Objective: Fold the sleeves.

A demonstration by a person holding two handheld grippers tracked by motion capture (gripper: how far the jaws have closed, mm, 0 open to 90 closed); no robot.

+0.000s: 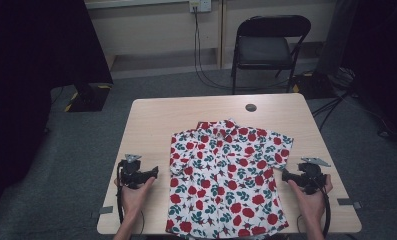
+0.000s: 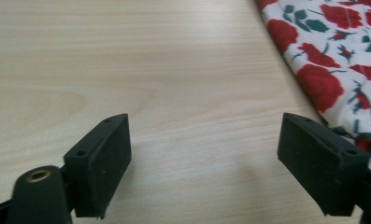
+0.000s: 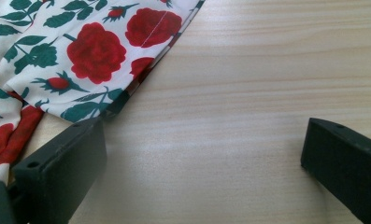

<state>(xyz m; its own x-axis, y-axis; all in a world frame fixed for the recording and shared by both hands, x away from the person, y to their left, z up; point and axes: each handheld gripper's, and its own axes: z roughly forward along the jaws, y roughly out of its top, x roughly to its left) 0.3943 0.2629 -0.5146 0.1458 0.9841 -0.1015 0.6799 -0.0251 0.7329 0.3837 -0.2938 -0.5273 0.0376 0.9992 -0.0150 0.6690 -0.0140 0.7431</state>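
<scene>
A white short-sleeved shirt printed with red roses and green leaves lies flat on the light wooden table, collar toward the far edge. My left gripper rests just left of the shirt's side, open, with bare wood between its jaws; the shirt's edge lies beside its right jaw. My right gripper sits at the shirt's right side, open over bare wood. The shirt's sleeve hem lies just beyond its left jaw. Neither holds any cloth.
A small dark round grommet sits in the table near its far edge. A black folding chair stands beyond the table, with cables on the grey carpet. Dark curtains hang at both sides.
</scene>
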